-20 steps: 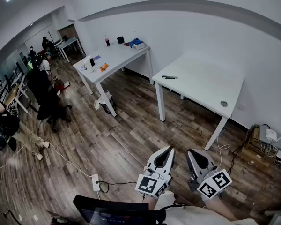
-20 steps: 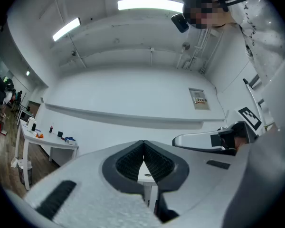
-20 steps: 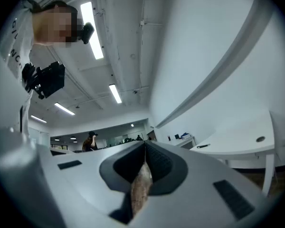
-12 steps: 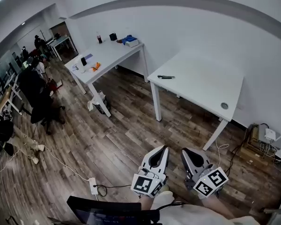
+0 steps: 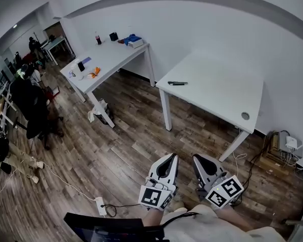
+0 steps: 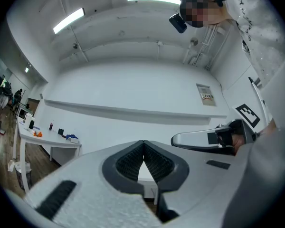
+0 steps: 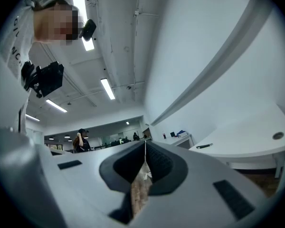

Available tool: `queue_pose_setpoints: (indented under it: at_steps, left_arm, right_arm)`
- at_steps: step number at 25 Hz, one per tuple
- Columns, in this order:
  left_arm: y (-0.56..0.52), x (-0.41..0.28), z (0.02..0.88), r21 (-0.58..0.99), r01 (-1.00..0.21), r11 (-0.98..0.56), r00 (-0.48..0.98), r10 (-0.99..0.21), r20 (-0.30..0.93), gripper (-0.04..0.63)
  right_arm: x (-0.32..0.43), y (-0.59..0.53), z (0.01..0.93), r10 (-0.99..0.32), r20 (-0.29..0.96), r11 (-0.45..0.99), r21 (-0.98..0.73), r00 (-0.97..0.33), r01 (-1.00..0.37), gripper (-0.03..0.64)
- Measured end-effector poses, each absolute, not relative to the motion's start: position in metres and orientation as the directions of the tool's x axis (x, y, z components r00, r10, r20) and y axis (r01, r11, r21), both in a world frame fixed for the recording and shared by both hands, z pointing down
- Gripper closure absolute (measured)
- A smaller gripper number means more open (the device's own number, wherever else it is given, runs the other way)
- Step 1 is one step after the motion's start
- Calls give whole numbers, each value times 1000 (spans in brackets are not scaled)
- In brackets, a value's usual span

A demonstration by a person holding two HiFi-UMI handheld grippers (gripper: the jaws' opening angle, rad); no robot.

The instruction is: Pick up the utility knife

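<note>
Shift since earlier: our head view had swung, so the far tabletop (image 5: pixel 111 59) slid toward the upper left of the frame, and both grippers sat a little lower and further left in it.
Utility knife: one slim dark thing, which we took for the utility knife (image 5: pixel 177 83), lay untouched near the left edge of the near tabletop (image 5: pixel 217 92), well apart from both grippers.
Left gripper: the left gripper (image 5: pixel 170 158) had its jaws together, with nothing between them.
Right gripper: the right gripper (image 5: pixel 197 159) was likewise closed and empty, held beside the left one over the wooden floor (image 5: pixel 131 150).
Meaning for the task: we judged that the approach had barely begun; neither gripper had reached the near tabletop, and one would need to spread its jaws before any grasp.
Counts: we counted two grippers, two white tabletops close by, one utility knife, one bottle (image 5: pixel 96 38) on the far tabletop and one power strip (image 5: pixel 101 203) on the floor.
</note>
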State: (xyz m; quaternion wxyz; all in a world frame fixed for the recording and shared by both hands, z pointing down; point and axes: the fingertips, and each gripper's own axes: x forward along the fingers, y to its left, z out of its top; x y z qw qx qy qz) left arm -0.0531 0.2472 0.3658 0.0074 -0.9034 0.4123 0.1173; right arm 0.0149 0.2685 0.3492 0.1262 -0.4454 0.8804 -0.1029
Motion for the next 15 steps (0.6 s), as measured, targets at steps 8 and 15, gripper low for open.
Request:
queue_pose_setpoints:
  at_steps: [8,15]
  left_arm:
    - [216,-58,373,87,-749,-657,632,-747,-208,588]
    - [174,-66,378,98,-764,-637,610,-764,-210,588]
  right_arm:
    - [6,236,357,-804,-111,585,-314,-584,-748,609]
    - [4,192,364,-803,-109,587,-316,-586,-745,609]
